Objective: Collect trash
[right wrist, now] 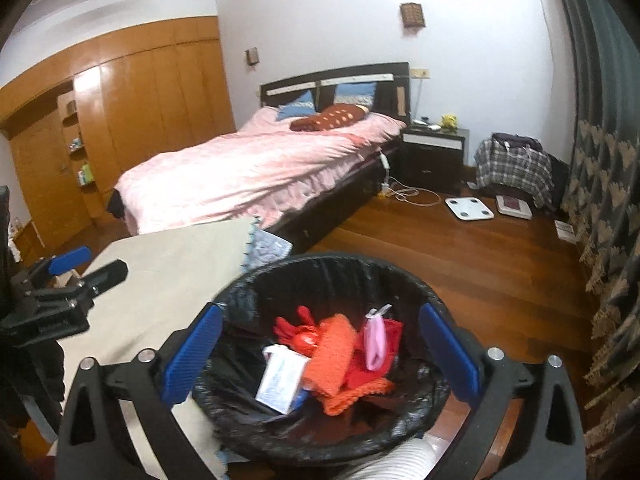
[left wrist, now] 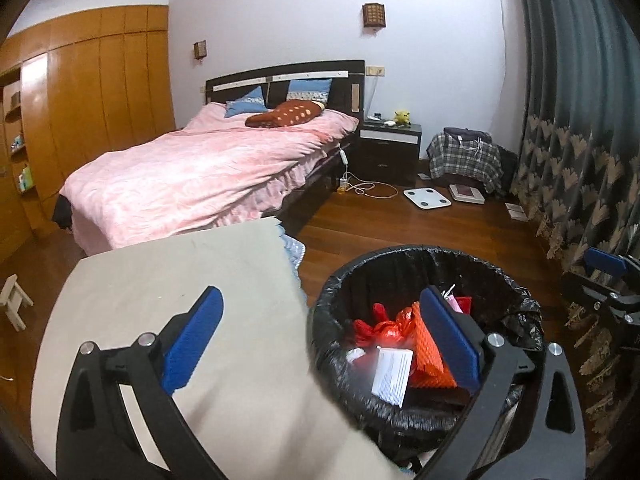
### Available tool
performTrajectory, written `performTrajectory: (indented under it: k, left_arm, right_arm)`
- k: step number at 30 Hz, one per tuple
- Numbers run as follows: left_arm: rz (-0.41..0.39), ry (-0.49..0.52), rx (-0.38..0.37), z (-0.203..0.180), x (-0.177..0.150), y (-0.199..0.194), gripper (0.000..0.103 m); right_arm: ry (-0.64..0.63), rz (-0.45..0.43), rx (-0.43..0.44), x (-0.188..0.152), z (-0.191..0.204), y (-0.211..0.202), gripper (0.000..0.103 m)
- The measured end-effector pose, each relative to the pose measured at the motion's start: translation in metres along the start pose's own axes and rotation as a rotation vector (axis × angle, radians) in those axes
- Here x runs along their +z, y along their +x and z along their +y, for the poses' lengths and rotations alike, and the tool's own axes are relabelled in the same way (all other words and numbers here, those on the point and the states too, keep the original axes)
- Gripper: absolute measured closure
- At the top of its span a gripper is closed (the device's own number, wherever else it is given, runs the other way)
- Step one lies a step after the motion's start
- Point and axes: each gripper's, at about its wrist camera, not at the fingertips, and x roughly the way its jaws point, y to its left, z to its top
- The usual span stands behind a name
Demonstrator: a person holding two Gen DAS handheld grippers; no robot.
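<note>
Bedroom fills both views: a bed (left wrist: 200, 168) with a pink cover takes the upper left and middle, a wardrobe (left wrist: 88, 80) runs along the left wall, a dark curtain (left wrist: 580, 140) hangs down the right edge, and the wooden floor (left wrist: 440, 228) shows between them. A table (left wrist: 180, 280) draped in a beige cloth sits at lower left of the left wrist view.

The bin (right wrist: 320, 264), lined with a black bag, stands just beside that table and fills the lower middle of the right wrist view. Inside it you can see orange netting (right wrist: 334, 344), a red bag (right wrist: 300, 330), a small pink pouch (right wrist: 376, 344) and a white printed box (right wrist: 280, 380) lying on top of the pile. That is where the trash is now.

Your left gripper (left wrist: 320, 344) has its jaws spread wide with nothing between them; one finger hangs over the table cloth, the other over the bin. Your right gripper (right wrist: 320, 356) is also spread wide and empty, framing the bin's mouth from above. No pad touches anything.

To my eye you are at the end of a drop: both tools are free and the rubbish lies in the bin. The table surface in view looks bare of litter, so your next move likely calls for looking around for any remaining scrap, then bringing one spread gripper over it. Whether more trash is left, these views do not show.
</note>
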Motion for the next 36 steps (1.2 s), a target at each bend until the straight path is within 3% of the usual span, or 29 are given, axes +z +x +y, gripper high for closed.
performTrajectory:
  k: [17, 36]
  left_arm:
    - [-0.069, -0.009, 0.022, 0.001, -0.013, -0.072, 0.007]
    - [-0.092, -0.032, 0.022, 0.008, -0.015, -0.085, 0.007]
  right_arm:
    - [-0.079, -0.048, 0.090, 0.006, 0.051, -0.039, 0.006]
    - [-0.094, -0.053, 0.096, 0.002, 0.063, -0.045, 0.006]
